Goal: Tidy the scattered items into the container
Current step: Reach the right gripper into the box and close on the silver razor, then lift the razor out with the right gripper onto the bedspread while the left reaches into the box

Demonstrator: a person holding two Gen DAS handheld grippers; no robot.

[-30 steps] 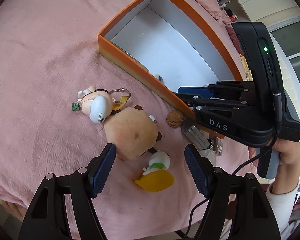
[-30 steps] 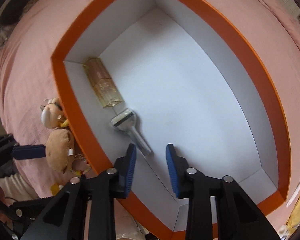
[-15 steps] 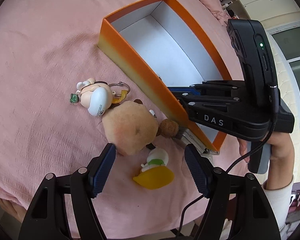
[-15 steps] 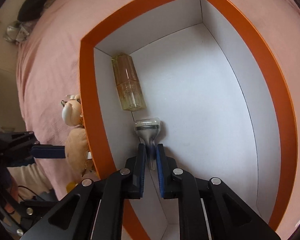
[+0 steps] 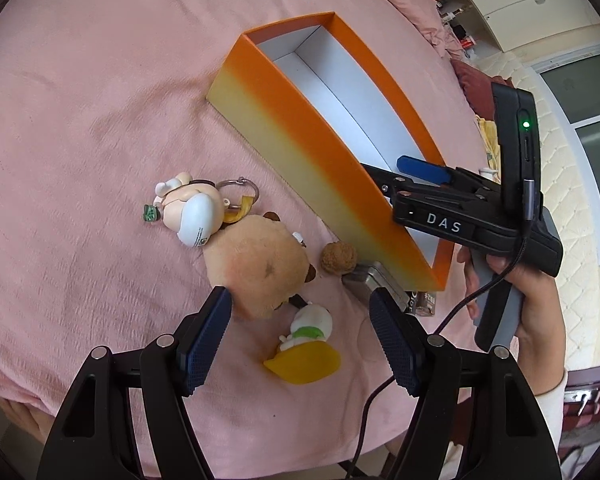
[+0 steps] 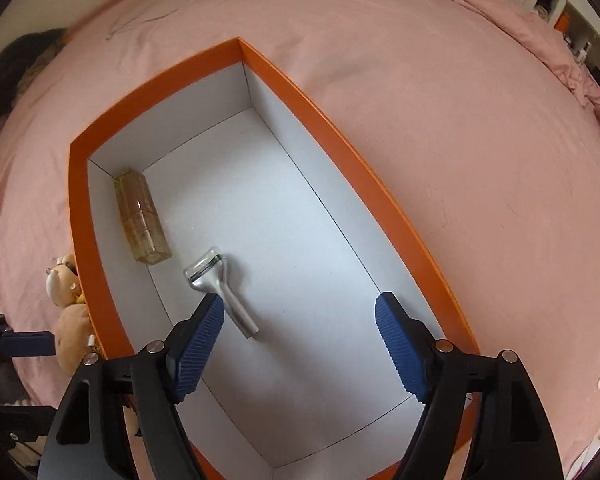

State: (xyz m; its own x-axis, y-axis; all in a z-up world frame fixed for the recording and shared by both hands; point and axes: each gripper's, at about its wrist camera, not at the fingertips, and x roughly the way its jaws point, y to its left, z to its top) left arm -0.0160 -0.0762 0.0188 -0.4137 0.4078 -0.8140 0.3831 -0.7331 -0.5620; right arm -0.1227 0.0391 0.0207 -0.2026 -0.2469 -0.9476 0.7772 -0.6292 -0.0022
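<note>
An orange box (image 5: 312,148) with a white inside lies on a pink bedspread. In the right wrist view the box (image 6: 364,176) holds a clear amber bottle (image 6: 142,218) and a silver roller tool (image 6: 220,288). My right gripper (image 6: 300,344) is open and empty above the box floor; it also shows in the left wrist view (image 5: 420,170). My left gripper (image 5: 300,332) is open and empty over a tan plush toy (image 5: 260,268), a white-and-yellow duck figure (image 5: 306,344), a walnut (image 5: 338,258), a silver tin (image 5: 374,284) and a keychain figure (image 5: 190,208).
The pink bedspread (image 5: 80,80) covers the whole surface and drops off at the near edge. A window and cabinets stand at the far right. A dark object (image 6: 16,64) lies at the bed's far left in the right wrist view.
My right gripper shut on the silver roller tool, then let it go and opened wide; the tool now lies on the box floor. My left gripper has drawn back slightly and stays open.
</note>
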